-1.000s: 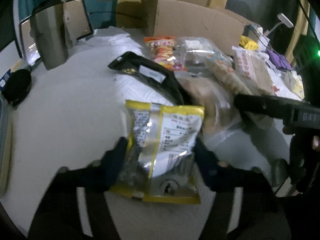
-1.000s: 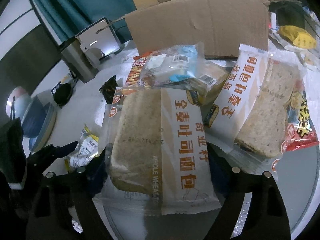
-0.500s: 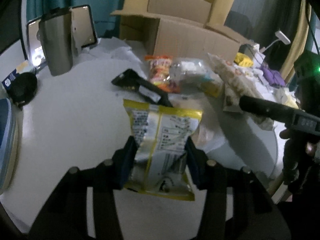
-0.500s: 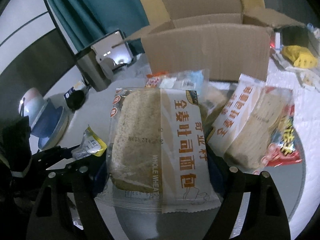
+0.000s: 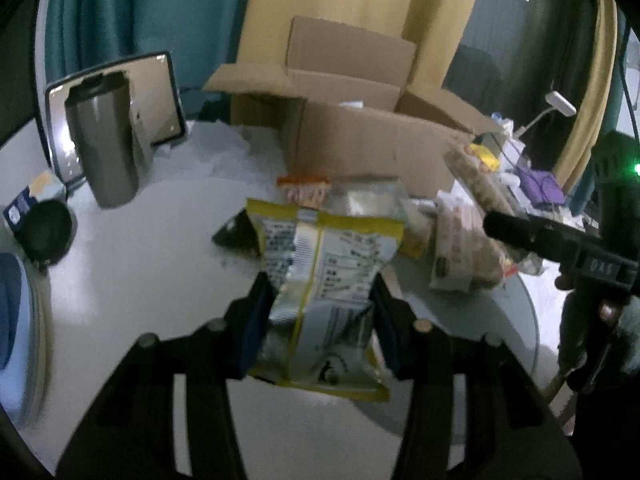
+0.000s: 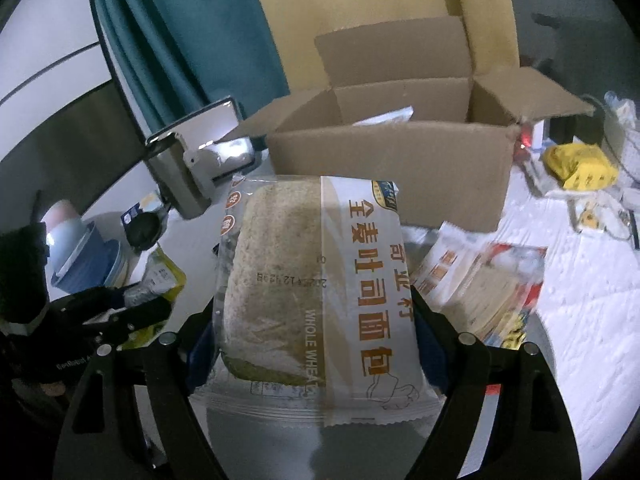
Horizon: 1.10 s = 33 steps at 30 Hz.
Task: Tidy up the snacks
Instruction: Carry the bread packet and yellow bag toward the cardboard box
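My left gripper is shut on a yellow-edged silver snack bag, held clear above the white table. In the right wrist view my right gripper is shut on a wrapped whole wheat bread loaf, lifted in front of the open cardboard box. That box also stands behind the snack pile in the left wrist view. A second bread pack and a red snack bag lie on the table to the right. The left gripper with its yellow bag shows at the left of the right wrist view.
A grey tumbler and a mirror stand at the back left. A black round object and blue bowls sit at the left edge. An orange snack bag and a black packet lie before the box. Clutter fills the right side.
Both grippers have risen with their packs, which now hang clear of the table and pile. The box's open top has come into view. The left jaws squeezed tighter on the yellow bag.
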Available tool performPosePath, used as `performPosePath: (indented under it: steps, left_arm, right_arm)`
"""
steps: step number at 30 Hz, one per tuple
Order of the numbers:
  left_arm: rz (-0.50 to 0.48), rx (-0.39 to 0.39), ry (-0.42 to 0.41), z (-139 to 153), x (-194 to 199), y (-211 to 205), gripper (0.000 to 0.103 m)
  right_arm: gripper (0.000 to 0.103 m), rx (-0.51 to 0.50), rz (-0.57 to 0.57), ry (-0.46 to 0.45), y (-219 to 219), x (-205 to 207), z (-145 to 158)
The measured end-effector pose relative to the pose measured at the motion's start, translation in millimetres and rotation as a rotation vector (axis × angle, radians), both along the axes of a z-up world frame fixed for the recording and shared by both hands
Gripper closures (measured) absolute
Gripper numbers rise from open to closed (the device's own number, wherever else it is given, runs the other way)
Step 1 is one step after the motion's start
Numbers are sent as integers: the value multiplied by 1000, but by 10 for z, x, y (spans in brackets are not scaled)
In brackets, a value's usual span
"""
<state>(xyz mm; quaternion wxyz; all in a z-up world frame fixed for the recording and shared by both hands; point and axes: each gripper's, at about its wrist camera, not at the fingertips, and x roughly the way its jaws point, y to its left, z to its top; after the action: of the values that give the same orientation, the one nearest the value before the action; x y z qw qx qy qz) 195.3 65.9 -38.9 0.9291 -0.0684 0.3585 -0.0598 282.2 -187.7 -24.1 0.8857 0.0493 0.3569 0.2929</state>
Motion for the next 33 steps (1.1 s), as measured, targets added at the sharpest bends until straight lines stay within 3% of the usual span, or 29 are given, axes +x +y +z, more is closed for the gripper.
performPosePath:
  steps: [33]
  left_arm:
    - [-83, -7, -160, 550, 1375, -251, 54]
  right_arm:
    - [18, 0, -122, -72, -383, 1004, 246]
